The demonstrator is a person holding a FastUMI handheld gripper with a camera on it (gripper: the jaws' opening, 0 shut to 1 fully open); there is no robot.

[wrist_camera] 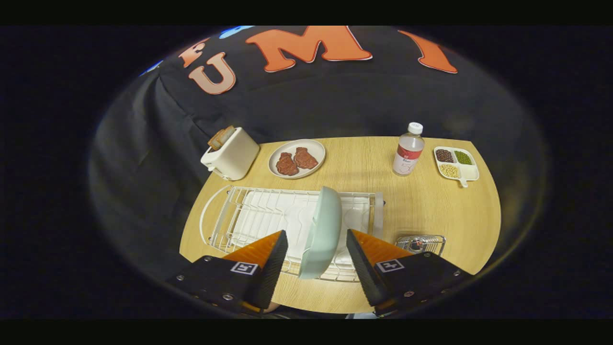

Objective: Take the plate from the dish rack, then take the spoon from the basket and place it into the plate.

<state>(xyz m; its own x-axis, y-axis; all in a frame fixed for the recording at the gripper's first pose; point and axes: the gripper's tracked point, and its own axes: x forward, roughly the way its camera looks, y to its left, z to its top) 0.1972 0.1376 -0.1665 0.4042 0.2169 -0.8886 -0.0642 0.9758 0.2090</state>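
plate (322,232) upright in dish rack (249,215), between the open tongs (317,258)

Light wooden table (421,211) with rounded edge, black cloth wall (335,100) behind, dim surroundings

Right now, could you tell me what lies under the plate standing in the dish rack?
The plate stands on edge between the open gripper fingers, over the dish rack wires and white tray; its lowest edge hides the slot.
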